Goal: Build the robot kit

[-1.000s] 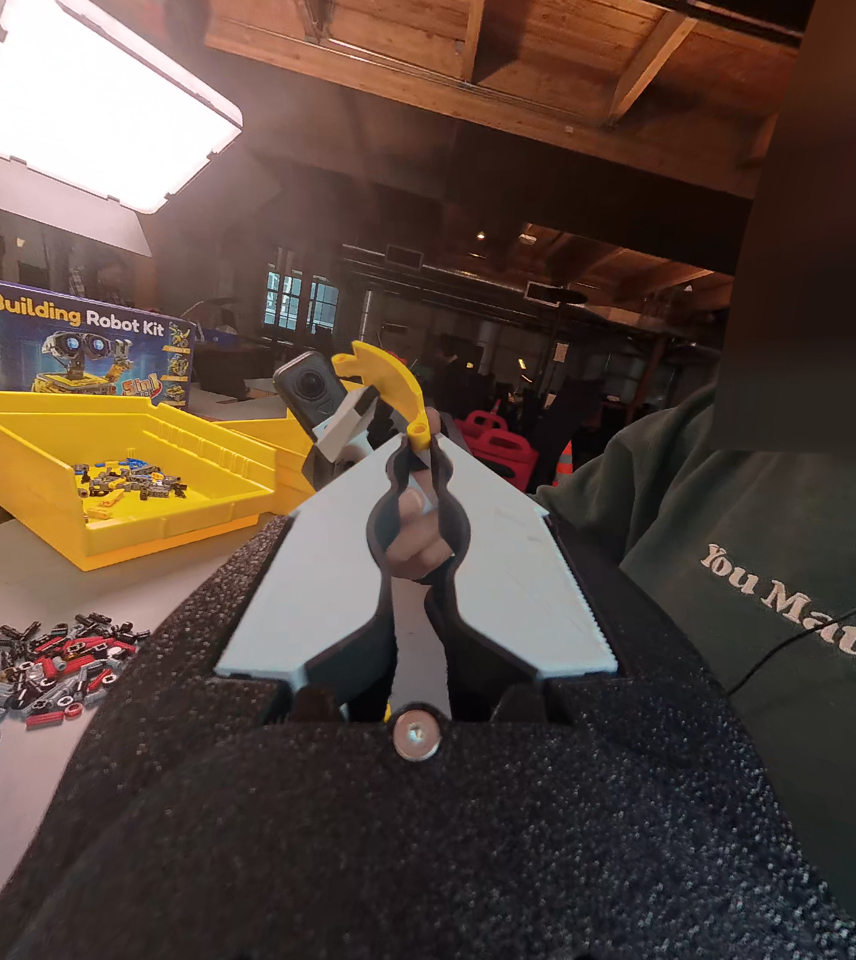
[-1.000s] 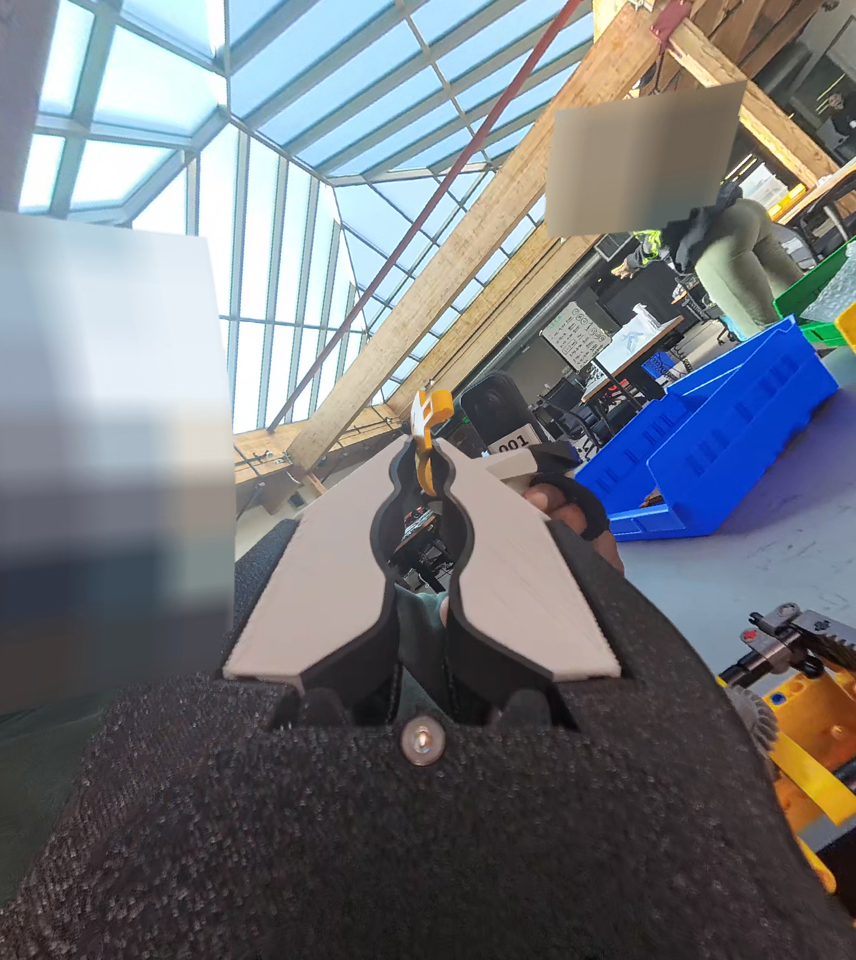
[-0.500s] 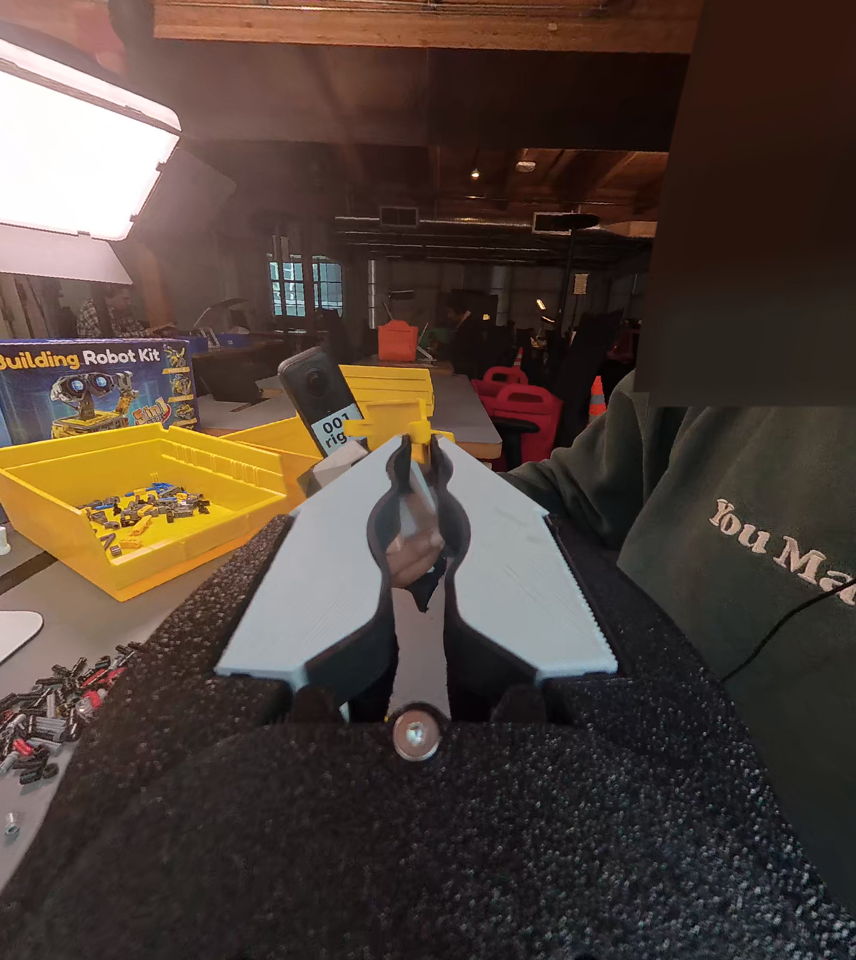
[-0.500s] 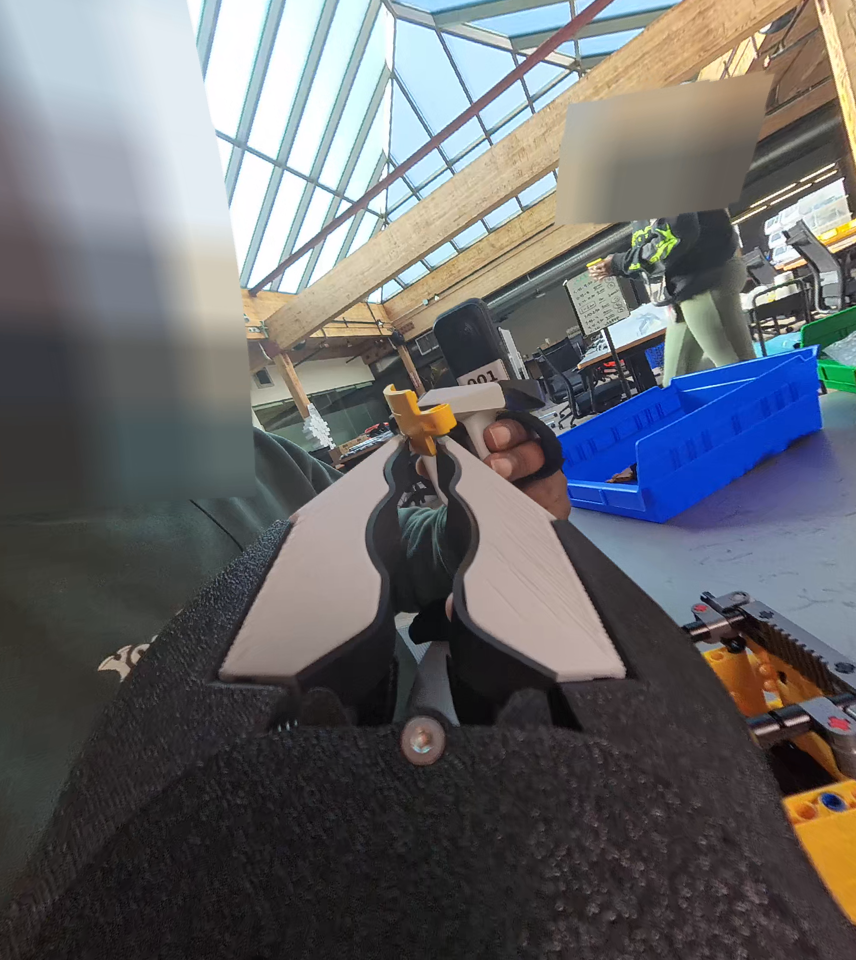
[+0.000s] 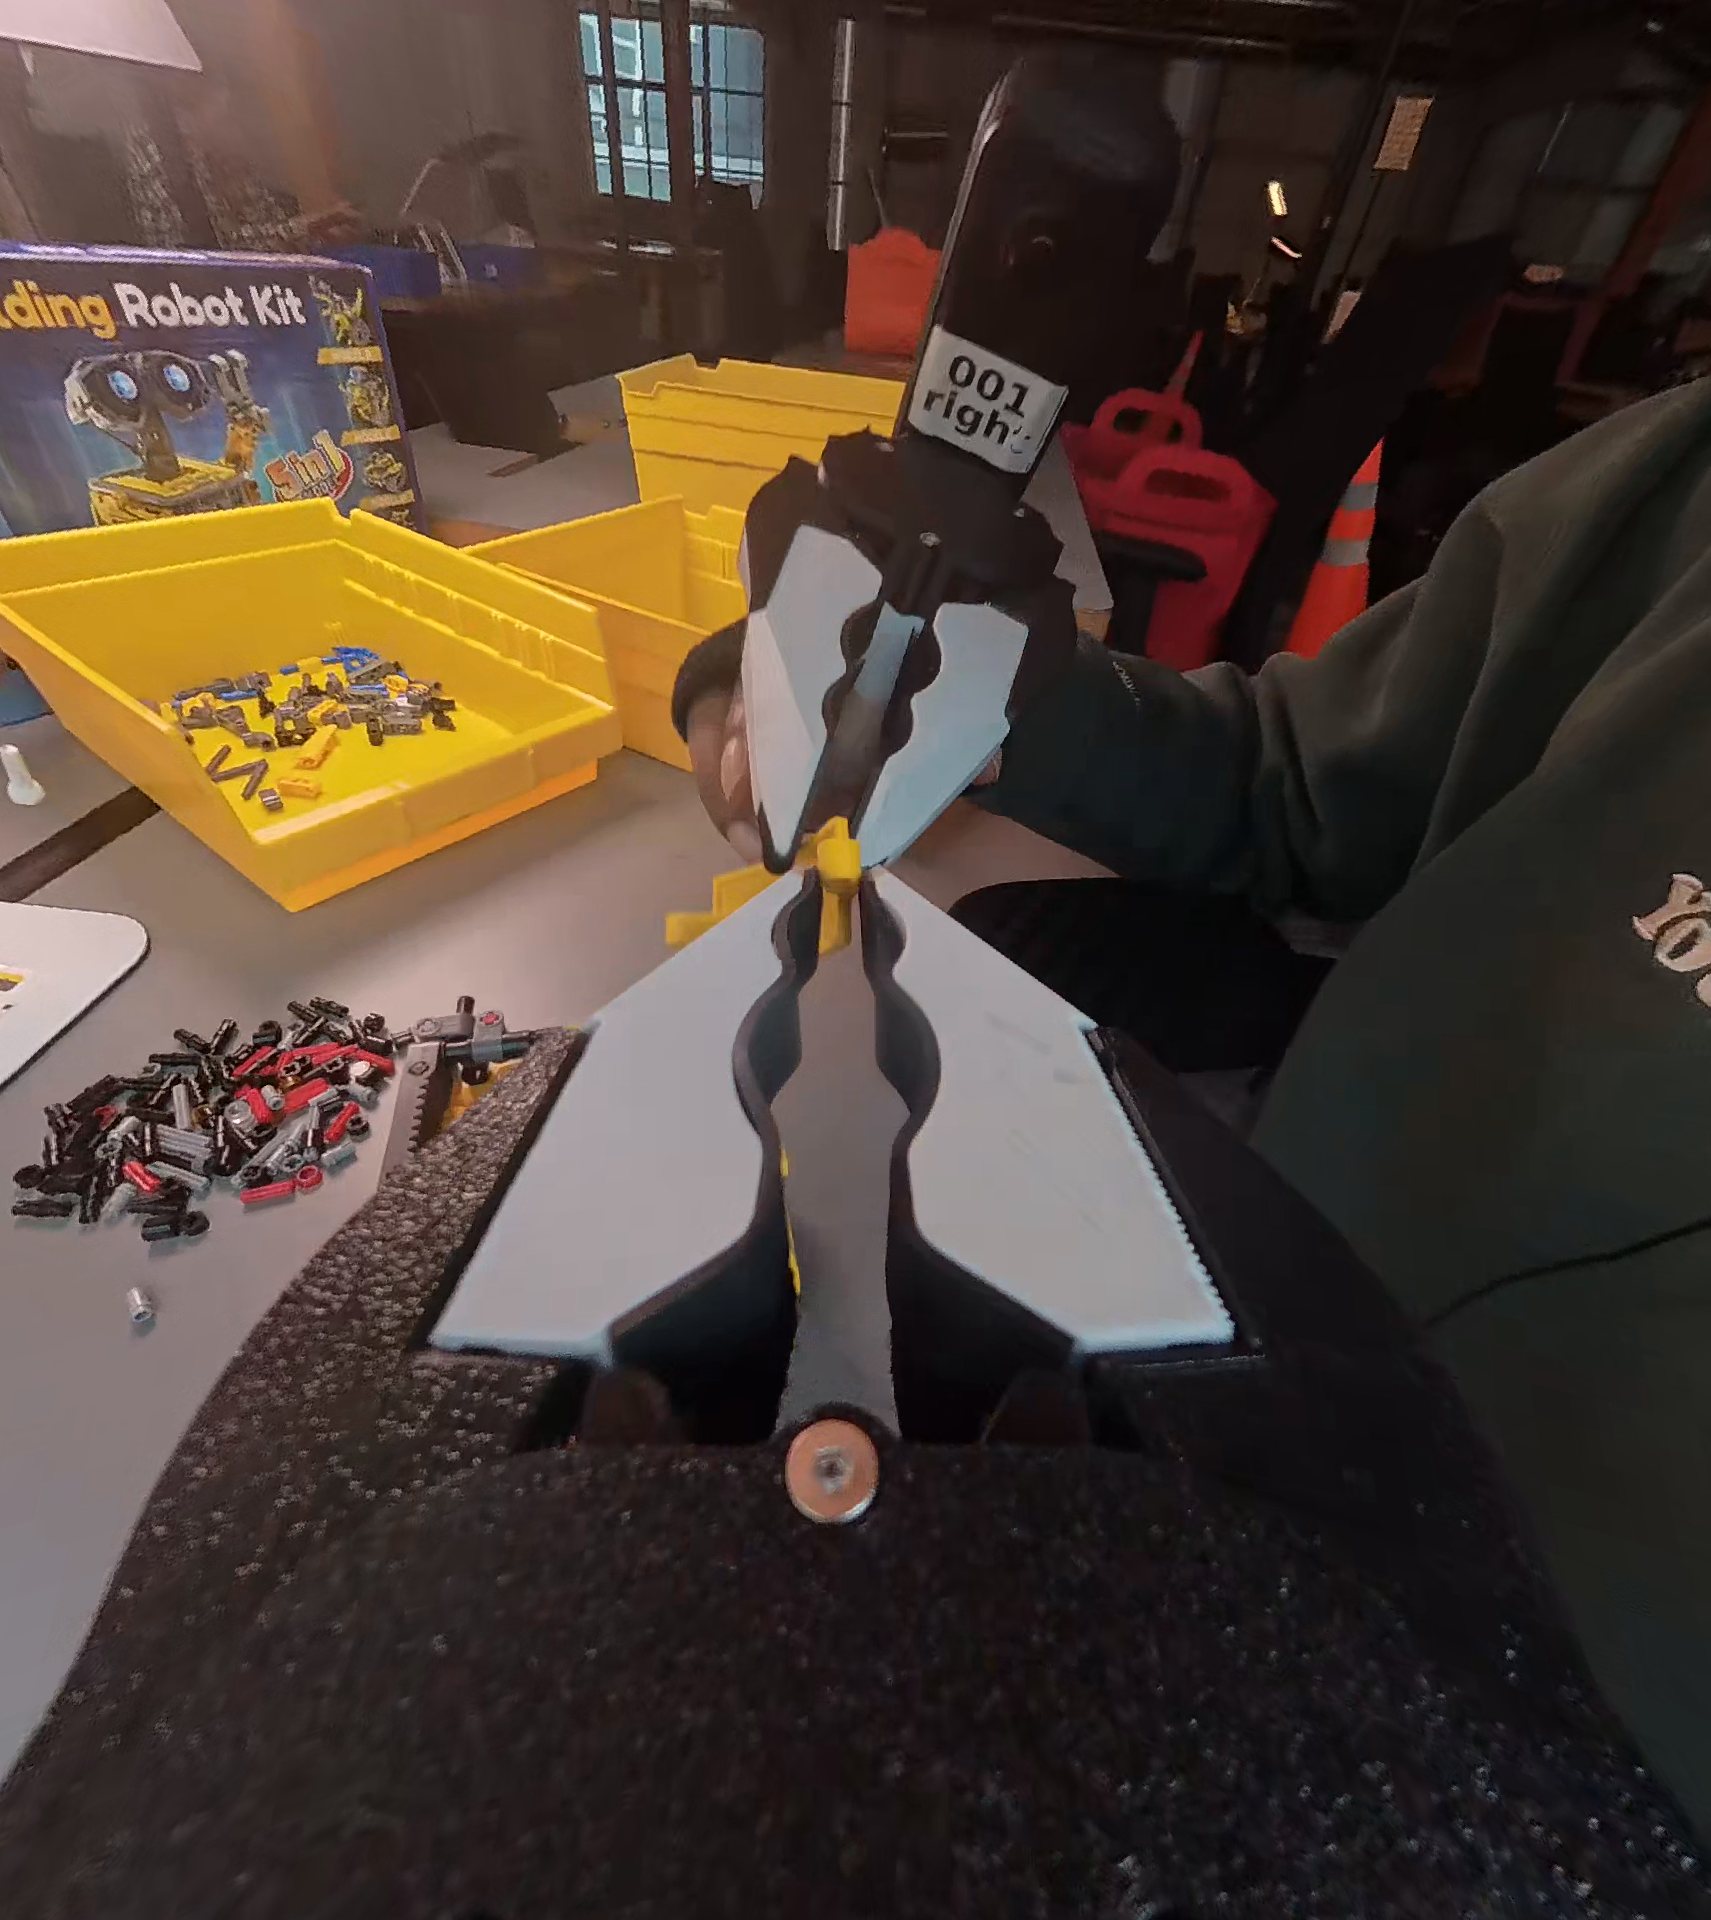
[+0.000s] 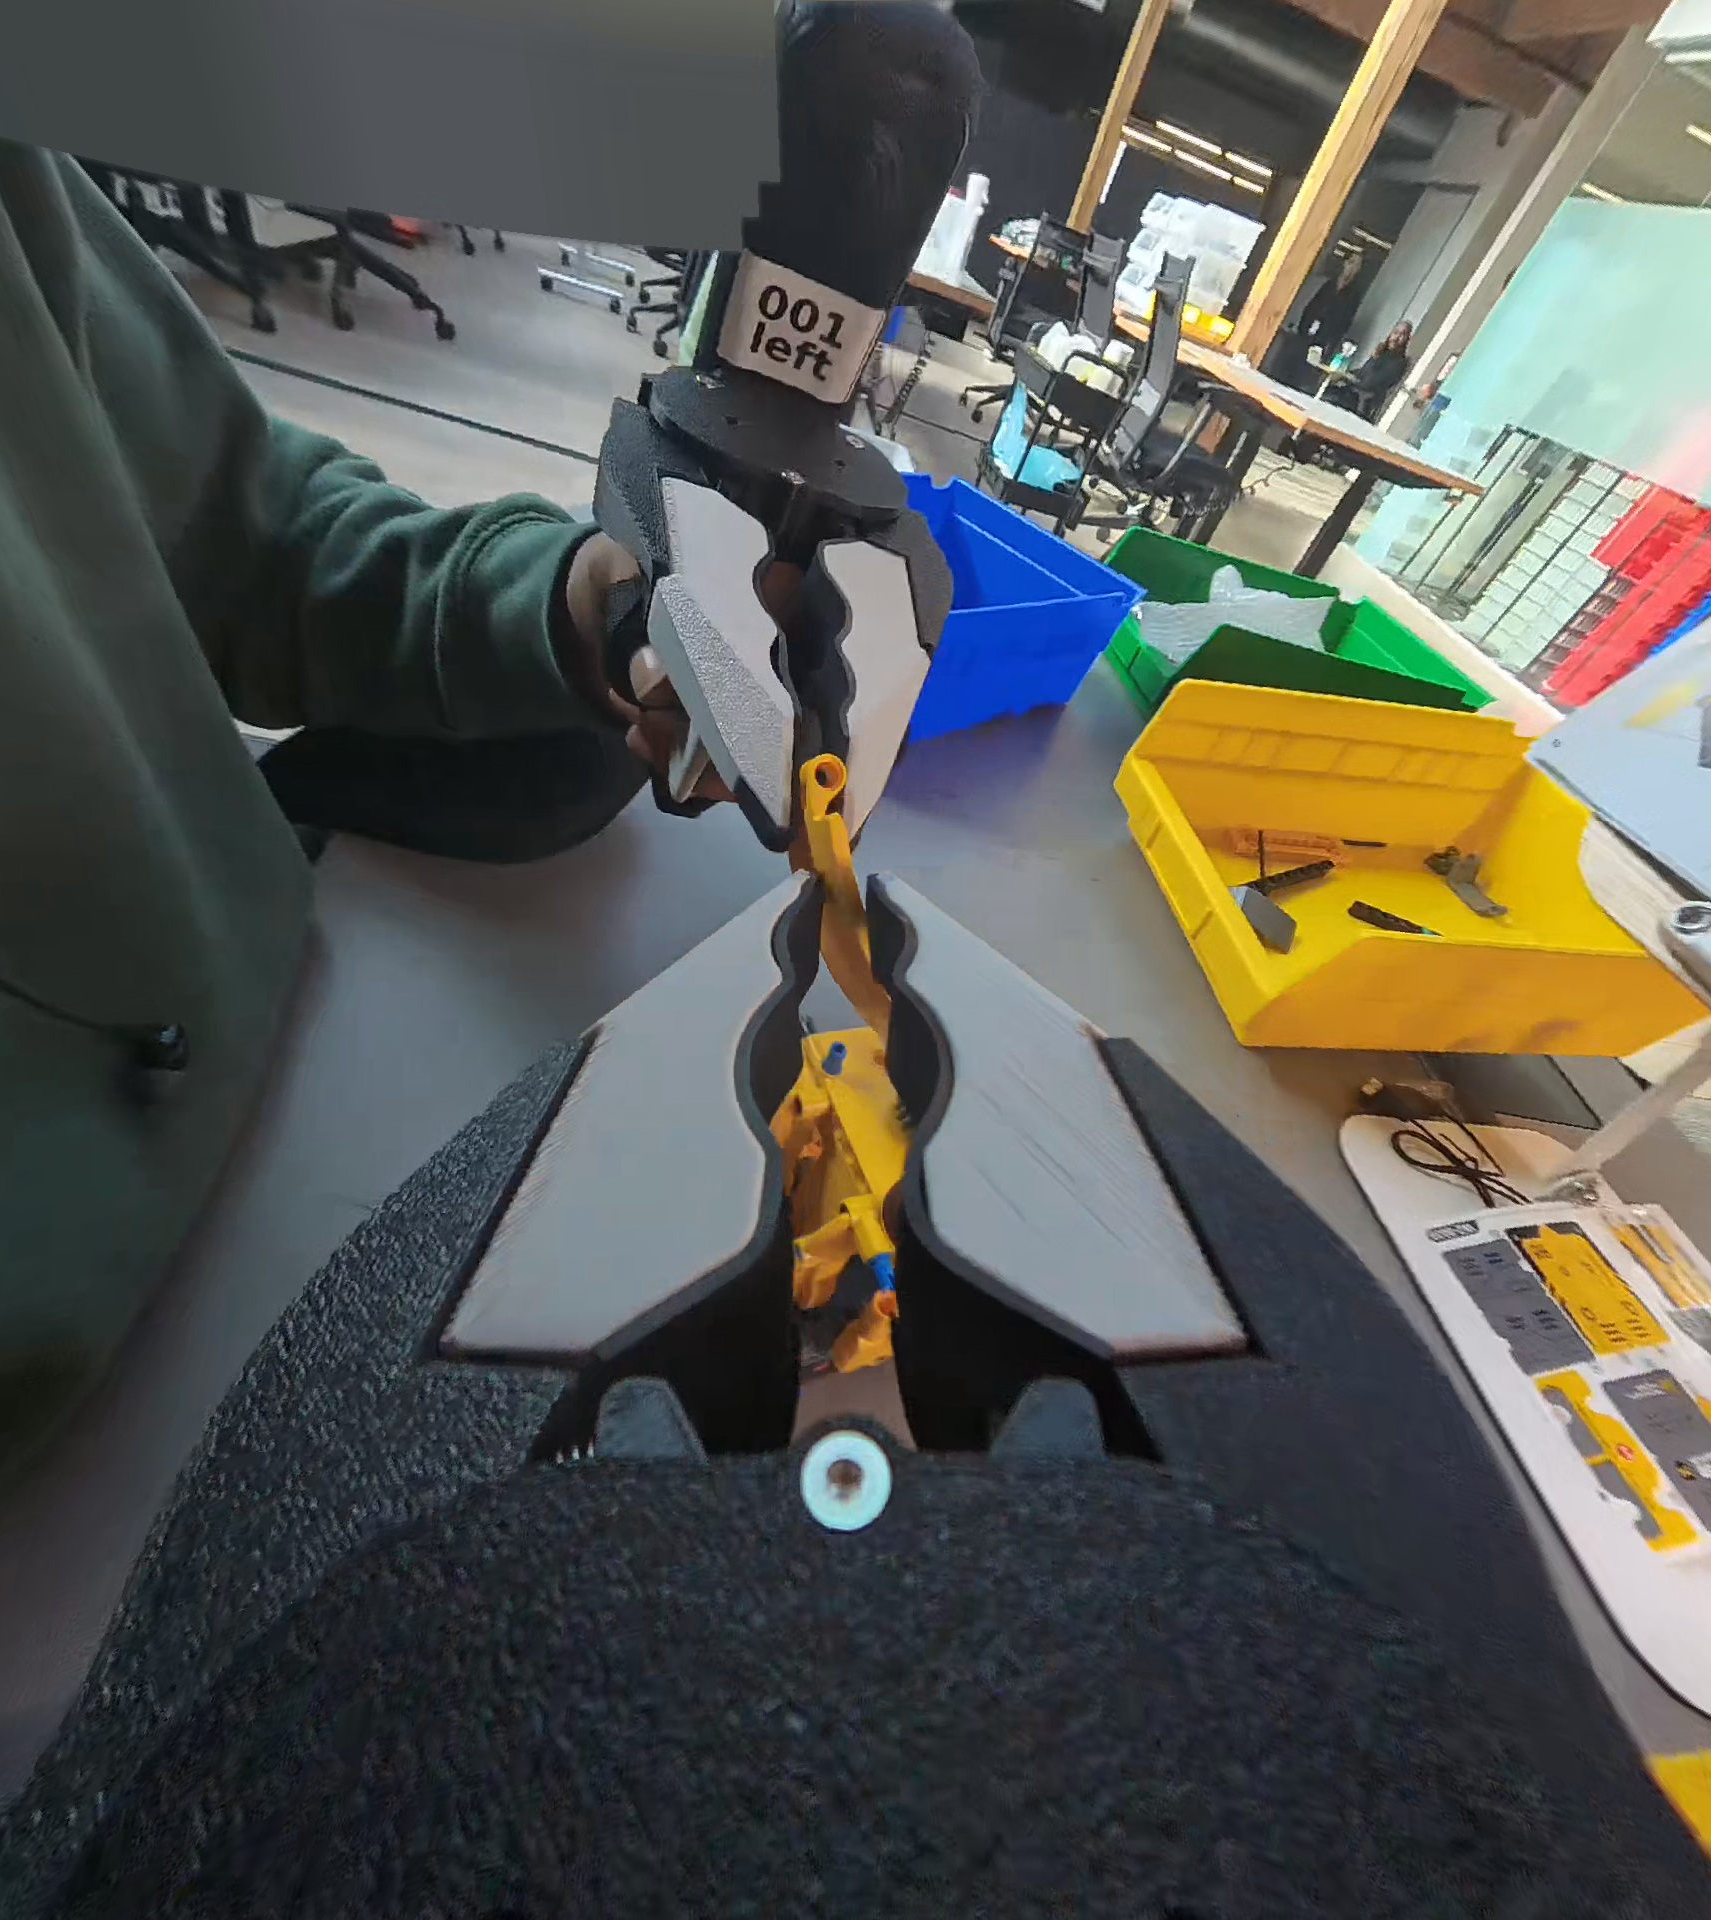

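The left tongs (image 5: pixel 833 896) and right tongs (image 6: pixel 838 902) meet tip to tip above the grey worktop (image 5: pixel 20 1382), both closed on one curved yellow piece (image 6: pixel 835 883). In the right wrist view this piece runs from between the left tongs' tips down between the right tongs' tips; in the left wrist view only its small yellow end shows, pinched between the left tongs and touching the right tongs' tips. Under the right tongs, seen through the gap between their fingers, a partly built yellow model (image 6: pixel 840 1195) stands on the worktop.

Beside the left tongs lies a loose heap of small black, red and grey parts (image 5: pixel 217 1117), with one tiny grey bit apart from it. Behind the heap sits a yellow bin (image 5: pixel 311 831) holding more small parts, and behind that a blue kit box (image 5: pixel 155 395). Towards the right tongs' side are another yellow bin (image 6: pixel 1350 997) with a few dark parts, a blue bin (image 6: pixel 1017 613), a green bin (image 6: pixel 1287 644) and an instruction sheet (image 6: pixel 1620 1382).
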The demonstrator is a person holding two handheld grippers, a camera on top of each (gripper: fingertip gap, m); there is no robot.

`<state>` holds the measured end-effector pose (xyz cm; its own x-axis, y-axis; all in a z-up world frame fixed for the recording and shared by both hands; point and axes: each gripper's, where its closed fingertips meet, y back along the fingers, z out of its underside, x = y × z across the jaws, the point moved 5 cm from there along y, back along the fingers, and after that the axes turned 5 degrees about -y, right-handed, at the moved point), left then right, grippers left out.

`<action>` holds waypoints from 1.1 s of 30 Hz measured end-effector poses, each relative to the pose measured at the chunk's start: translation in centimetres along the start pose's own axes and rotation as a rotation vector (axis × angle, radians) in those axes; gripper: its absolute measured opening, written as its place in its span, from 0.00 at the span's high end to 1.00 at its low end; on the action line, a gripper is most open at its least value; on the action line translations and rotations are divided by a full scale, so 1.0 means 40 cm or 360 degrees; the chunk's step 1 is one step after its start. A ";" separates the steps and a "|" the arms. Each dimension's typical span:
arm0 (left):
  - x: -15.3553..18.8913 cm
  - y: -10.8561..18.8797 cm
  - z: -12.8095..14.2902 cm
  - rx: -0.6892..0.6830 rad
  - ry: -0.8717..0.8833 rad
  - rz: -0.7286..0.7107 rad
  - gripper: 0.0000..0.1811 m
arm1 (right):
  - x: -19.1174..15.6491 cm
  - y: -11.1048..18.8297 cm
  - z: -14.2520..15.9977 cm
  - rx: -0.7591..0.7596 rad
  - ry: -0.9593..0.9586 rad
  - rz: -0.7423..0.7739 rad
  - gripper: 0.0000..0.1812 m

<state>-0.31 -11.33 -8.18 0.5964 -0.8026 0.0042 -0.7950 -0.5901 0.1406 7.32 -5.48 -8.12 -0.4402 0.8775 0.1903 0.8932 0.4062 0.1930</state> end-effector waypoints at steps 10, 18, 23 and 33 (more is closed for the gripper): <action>0.037 0.002 -0.037 0.0177 -0.0141 0.0007 0.95 | -0.026 0.006 -0.007 0.0499 -0.0552 -0.0526 0.99; 0.036 0.009 -0.035 0.0250 -0.0039 0.0059 0.95 | -0.008 0.025 -0.016 0.0708 -0.0713 -0.0608 0.99; 0.043 -0.012 -0.029 0.0222 -0.0061 0.0031 0.98 | -0.011 0.016 -0.006 0.0680 -0.0714 -0.0609 0.99; 0.049 -0.023 -0.022 0.0044 -0.0414 -0.0213 0.99 | -0.004 0.018 0.012 0.0522 -0.0560 -0.0464 0.97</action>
<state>1.70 -12.28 -7.44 0.6506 -0.7108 -0.2672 -0.7160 -0.6915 0.0960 8.08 -5.20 -8.45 -0.6662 0.7263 -0.1694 0.7456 0.6535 -0.1307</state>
